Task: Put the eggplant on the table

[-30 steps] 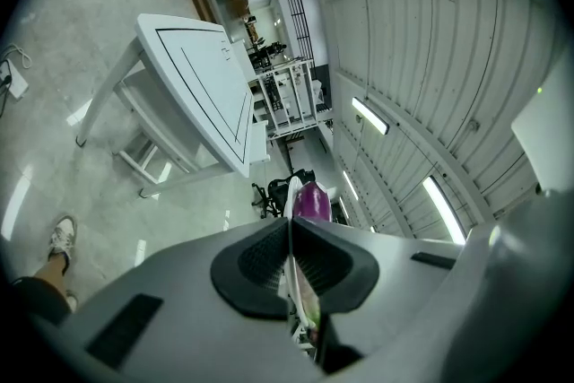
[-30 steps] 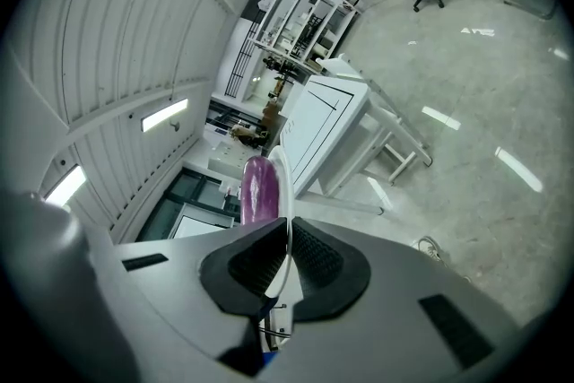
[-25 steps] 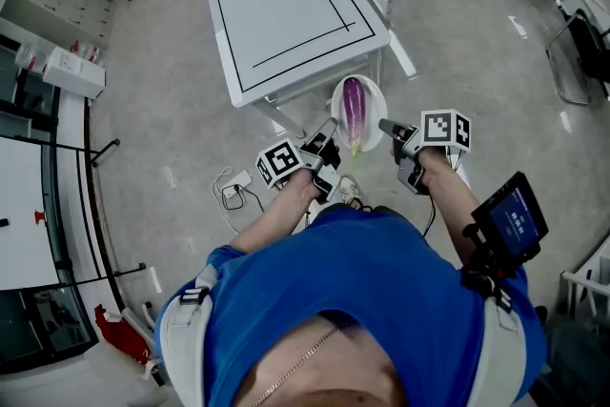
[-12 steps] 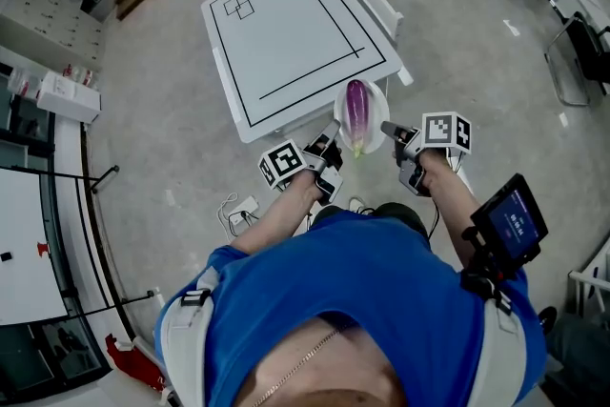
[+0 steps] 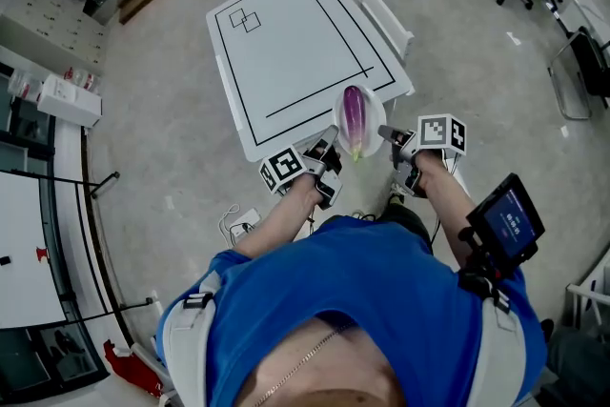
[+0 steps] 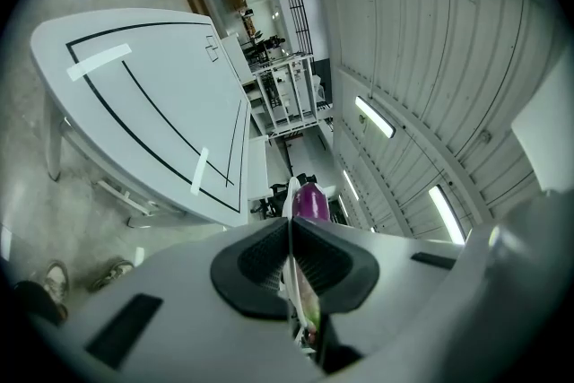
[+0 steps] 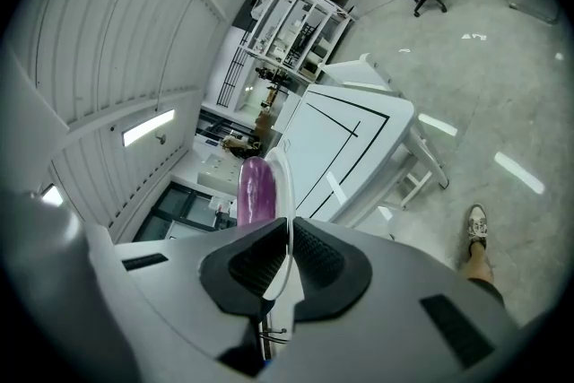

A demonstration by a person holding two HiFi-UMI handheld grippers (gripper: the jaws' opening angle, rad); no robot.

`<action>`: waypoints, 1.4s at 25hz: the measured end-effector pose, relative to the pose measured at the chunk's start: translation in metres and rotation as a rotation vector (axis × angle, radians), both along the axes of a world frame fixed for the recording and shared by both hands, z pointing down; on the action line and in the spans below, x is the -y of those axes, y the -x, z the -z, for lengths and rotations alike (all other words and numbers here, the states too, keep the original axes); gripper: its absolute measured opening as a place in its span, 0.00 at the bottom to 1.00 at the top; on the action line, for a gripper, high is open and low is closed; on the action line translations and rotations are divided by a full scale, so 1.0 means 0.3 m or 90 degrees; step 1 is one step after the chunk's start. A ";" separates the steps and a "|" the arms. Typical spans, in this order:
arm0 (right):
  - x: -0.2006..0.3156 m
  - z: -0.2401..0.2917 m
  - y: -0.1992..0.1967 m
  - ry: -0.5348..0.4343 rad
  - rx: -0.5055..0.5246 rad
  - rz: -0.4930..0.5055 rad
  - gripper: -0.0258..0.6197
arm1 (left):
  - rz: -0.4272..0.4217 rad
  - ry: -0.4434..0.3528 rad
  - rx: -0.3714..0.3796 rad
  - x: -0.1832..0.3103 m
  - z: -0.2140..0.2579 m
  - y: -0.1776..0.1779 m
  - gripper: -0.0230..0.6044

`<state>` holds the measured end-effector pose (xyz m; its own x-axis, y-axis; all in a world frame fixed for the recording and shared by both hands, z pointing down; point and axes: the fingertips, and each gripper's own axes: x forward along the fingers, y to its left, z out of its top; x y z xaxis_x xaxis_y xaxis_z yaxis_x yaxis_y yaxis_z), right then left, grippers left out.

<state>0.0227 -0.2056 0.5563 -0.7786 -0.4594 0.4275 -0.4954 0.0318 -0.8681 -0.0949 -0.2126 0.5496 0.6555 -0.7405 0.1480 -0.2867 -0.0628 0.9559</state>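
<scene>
**Head view:** A white plate (image 5: pixel 377 112) hung in the air between the two tools, at the near right corner of the white table (image 5: pixel 286 33). I could not tell whether it touched the tabletop. The eggplant (image 5: pixel 353 112), purple with a green stem end toward the person, lay lengthwise along the plate's middle. The left gripper (image 5: pixel 328 140) held the plate's left rim and the right gripper (image 5: pixel 389 134) its right rim. The tabletop bore a black outline and two small squares at its far left corner. A screen device (image 5: pixel 508 218) on the right forearm glowed blue, its print too small to read.

**Left gripper view:** The left gripper (image 6: pixel 290 233) had its jaws pressed together on the plate's thin rim (image 6: pixel 289 193). The eggplant (image 6: pixel 311 200) showed just past the pads, with the table (image 6: pixel 134 94) beyond.

**Right gripper view:** The right gripper (image 7: pixel 287 256) was likewise clamped on the plate's rim (image 7: pixel 286 179). The eggplant (image 7: pixel 256 188) lay against the plate's left face and the table (image 7: pixel 345 143) stood behind it. No readable labels appeared.
</scene>
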 end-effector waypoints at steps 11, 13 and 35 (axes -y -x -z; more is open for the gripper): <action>-0.008 -0.007 0.024 0.008 0.022 -0.003 0.06 | 0.000 0.013 0.028 -0.003 0.000 0.025 0.07; -0.011 -0.017 0.023 0.005 0.021 -0.002 0.06 | 0.002 0.012 0.026 -0.008 -0.009 0.023 0.07; -0.012 -0.015 0.067 -0.018 0.022 0.055 0.06 | 0.070 -0.009 0.039 -0.045 -0.009 0.072 0.07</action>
<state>0.0026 -0.2020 0.5609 -0.8302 -0.4009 0.3874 -0.4591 0.0977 -0.8830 -0.1165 -0.1992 0.5523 0.5607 -0.8095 0.1743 -0.3505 -0.0412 0.9357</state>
